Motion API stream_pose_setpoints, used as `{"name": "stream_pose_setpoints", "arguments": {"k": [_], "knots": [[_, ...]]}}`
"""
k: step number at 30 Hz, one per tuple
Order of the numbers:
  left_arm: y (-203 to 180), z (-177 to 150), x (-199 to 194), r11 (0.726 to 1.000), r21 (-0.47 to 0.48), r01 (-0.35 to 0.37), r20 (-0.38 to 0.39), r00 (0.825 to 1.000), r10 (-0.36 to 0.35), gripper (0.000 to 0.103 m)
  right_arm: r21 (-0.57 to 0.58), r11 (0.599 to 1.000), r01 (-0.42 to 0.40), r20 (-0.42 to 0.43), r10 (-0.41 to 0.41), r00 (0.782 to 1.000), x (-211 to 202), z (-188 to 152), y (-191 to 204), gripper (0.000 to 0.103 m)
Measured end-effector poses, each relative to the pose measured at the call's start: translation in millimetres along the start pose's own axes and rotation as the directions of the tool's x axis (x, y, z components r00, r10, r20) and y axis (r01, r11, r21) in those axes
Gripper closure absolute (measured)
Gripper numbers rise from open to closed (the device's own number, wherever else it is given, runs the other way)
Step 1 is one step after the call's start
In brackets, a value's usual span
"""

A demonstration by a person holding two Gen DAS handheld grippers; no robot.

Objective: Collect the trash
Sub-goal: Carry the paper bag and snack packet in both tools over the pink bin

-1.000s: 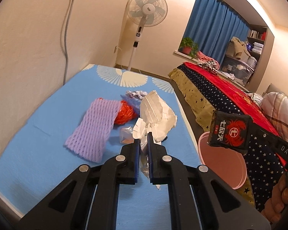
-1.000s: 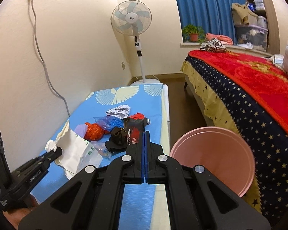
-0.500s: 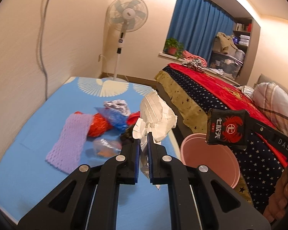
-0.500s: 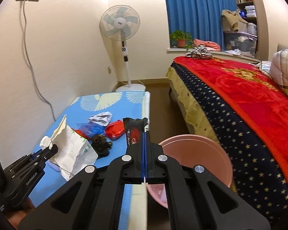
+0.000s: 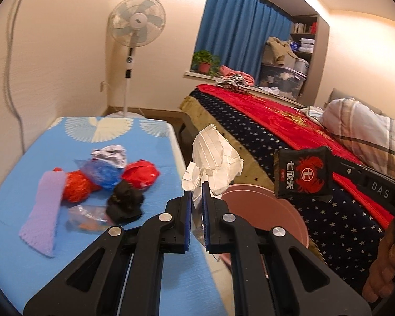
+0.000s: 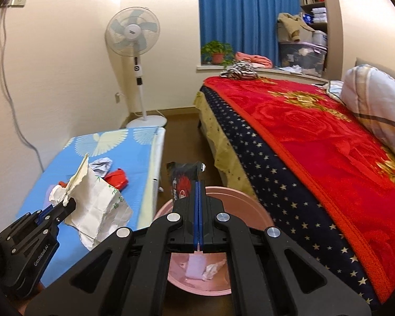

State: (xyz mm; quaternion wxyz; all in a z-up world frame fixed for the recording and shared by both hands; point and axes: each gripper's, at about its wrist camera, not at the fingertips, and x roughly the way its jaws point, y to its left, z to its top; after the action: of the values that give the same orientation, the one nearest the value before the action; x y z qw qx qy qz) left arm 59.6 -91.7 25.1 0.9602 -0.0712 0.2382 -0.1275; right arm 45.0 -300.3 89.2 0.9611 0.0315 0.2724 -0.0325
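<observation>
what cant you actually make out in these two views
- Pink bin contents: in the right wrist view the right gripper covers most of the inside; only a few pale scraps show.
- Black snack packet: its lower part is hidden in the right wrist view by the shut jaws.
- White paper bag: its green print is too small to read.
- Clear wrapper on the blue mat: too blurred to identify.

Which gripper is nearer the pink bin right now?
Right. The right gripper, shut on a black snack packet, is above the pink bin. The left gripper, shut on crumpled white paper, is beside the bin, at the blue mat's edge.
</observation>
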Motion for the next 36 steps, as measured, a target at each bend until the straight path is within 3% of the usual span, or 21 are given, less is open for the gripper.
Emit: {"name": "stream_pose_setpoints", "arguments": {"k": [10, 36], "knots": [[-33, -6, 31, 0.996, 0.066, 0.057, -0.029, 0.998, -0.055, 0.096, 0.045, 0.997, 0.067, -0.025, -0.066, 0.998, 14, -4, -25, 0.103], [-52, -17, 64, 0.993, 0.071, 0.095, -0.098, 0.991, -0.088, 0.096, 0.089, 0.99, 0.112, -0.056, -0.108, 0.993, 29, -11, -41, 0.103]]}}
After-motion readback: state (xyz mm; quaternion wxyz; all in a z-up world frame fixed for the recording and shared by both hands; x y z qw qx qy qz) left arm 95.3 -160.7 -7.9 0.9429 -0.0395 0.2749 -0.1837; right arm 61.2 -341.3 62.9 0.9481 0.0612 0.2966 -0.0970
